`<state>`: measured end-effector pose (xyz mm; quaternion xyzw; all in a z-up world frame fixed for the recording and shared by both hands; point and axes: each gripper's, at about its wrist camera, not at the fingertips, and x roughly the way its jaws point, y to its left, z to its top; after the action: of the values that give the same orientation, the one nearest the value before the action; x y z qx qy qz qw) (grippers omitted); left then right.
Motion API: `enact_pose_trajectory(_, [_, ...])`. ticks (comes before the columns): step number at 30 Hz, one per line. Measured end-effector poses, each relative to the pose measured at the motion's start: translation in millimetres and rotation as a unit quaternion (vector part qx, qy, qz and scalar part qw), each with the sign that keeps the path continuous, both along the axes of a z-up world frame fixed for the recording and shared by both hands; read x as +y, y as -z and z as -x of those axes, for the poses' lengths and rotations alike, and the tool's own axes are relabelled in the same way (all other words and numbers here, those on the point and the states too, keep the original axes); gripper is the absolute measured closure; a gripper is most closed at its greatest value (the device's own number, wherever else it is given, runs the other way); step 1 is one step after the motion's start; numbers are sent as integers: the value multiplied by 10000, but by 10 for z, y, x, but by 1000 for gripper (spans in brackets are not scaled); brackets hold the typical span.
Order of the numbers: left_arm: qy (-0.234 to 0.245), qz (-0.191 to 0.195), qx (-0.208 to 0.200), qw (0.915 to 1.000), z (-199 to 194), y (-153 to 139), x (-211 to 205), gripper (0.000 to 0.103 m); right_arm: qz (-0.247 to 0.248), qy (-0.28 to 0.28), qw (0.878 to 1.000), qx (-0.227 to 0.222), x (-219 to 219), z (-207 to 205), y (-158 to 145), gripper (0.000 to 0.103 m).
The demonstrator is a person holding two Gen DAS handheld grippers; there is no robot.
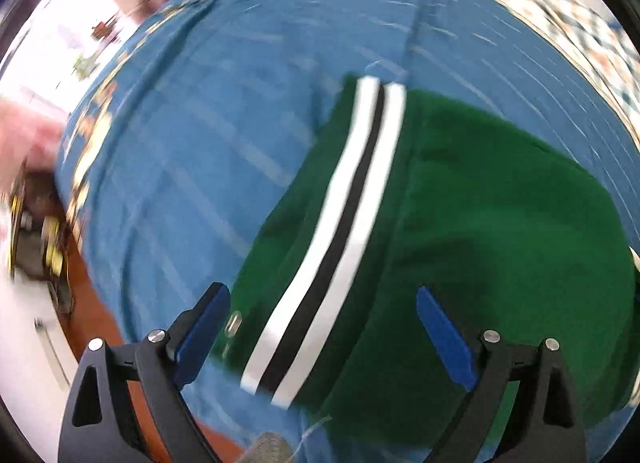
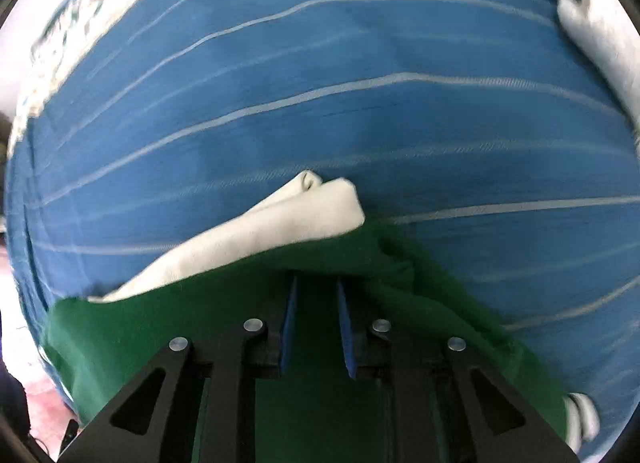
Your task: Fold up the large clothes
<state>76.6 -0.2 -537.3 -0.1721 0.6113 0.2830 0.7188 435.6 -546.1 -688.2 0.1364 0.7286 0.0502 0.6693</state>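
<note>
Two grippers point down at a green garment [image 1: 480,203] with white-and-black stripes, lying on a blue striped cloth [image 1: 240,83]. Left gripper [image 1: 322,327] spread wide, empty; right gripper [image 2: 317,303] pinches green fabric beside its cream lining [image 2: 280,231].

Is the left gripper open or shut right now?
Open. The left gripper has its blue fingers spread wide above the green garment, gripping nothing.

The left gripper [image 1: 322,319] has two matte black plastic arms with triangular cut-outs, round silver screw heads at the joints, and flat bright blue finger pads [image 1: 444,337] on the inner sides. The right gripper [image 2: 316,303] has the same build: black arms, four silver screws, triangular openings, thin blue pads [image 2: 289,327].
</note>
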Motion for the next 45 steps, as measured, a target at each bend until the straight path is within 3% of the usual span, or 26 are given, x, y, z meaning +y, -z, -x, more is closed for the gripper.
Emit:
enact_pose_trajectory(4, [-858,549,-234,9945,534,-85,-3,8,-163,-665,9969,-389,-93,322,-566,81])
enact_pose_trajectory(6, [-1407,1226,-562,9808,788,-28,-27,8,-363,-705,9959,-441,-252,592,-785,78])
enact_pose_trajectory(7, [-1711,1762,-788,9662,891,88,-54,8,-427,-661,9960,-419,-358,750,-868,77])
enact_pose_trajectory(9, [-2157,2449,-1074,9391,942,340,-108,8,-468,-476,9969,-413,-543,1035,-929,77])
enact_pose_trajectory(12, [-2498,2842,-1644,9109,837,644,-107,9,-657,-41,9972,-357,-823,1404,-833,77])
enact_pose_trajectory(15, [-2723,2369,-1979,9114,632,750,-19,12,-701,453,9956,-437,-934,1606,-650,77])
enact_pose_trajectory(17, [-2925,2047,-1931,9139,527,749,49,51,-760,556,9948,-397,-945,1661,-554,77])
enact_pose_trajectory(18, [-2972,2040,-2034,9103,511,739,113,74,-776,592,9945,-383,-900,1686,-508,77])
enact_pose_trajectory(19, [-2974,2030,-2099,9090,470,690,182,79,-772,603,9945,-373,-845,1676,-484,77])
enact_pose_trajectory(24, [-2802,1762,-2495,9100,382,408,382,85,-921,393,9945,-319,-670,1664,-512,77])
enact_pose_trajectory(26, [-2685,1811,-2582,9102,360,427,487,85,-998,226,9944,-250,-585,1682,-498,77])
enact_pose_trajectory(27, [-2639,1854,-2553,9115,380,490,504,81,-1011,156,9946,-184,-536,1683,-461,77])
enact_pose_trajectory(30, [-2286,2141,-2216,9235,264,812,518,54,-1047,139,9942,191,-417,1698,-190,77])
enact_pose_trajectory(31, [-2210,2290,-2226,9215,256,900,492,48,-1123,189,9932,231,-410,1708,-123,77])
enact_pose_trajectory(33, [-2244,2313,-2381,9162,255,919,473,47,-1180,279,9923,263,-409,1721,-31,77])
enact_pose_trajectory(35, [-2376,2109,-2510,9144,191,882,471,49,-1319,304,9905,249,-400,1722,13,77])
enact_pose_trajectory(36, [-2416,2002,-2529,9152,186,842,471,67,-1381,297,9896,261,-386,1714,34,77])
enact_pose_trajectory(37, [-2403,1856,-2502,9193,157,776,457,79,-1405,267,9893,293,-367,1709,57,77])
enact_pose_trajectory(38, [-2327,1681,-2463,9257,91,654,450,83,-1407,229,9893,317,-356,1713,71,77])
enact_pose_trajectory(42, [-1939,1157,-2624,9382,-45,185,487,88,-1650,107,9853,431,-256,1671,26,77])
enact_pose_trajectory(45, [-1654,784,-2831,9415,-137,-258,641,89,-1919,117,9804,424,-215,1703,-132,77])
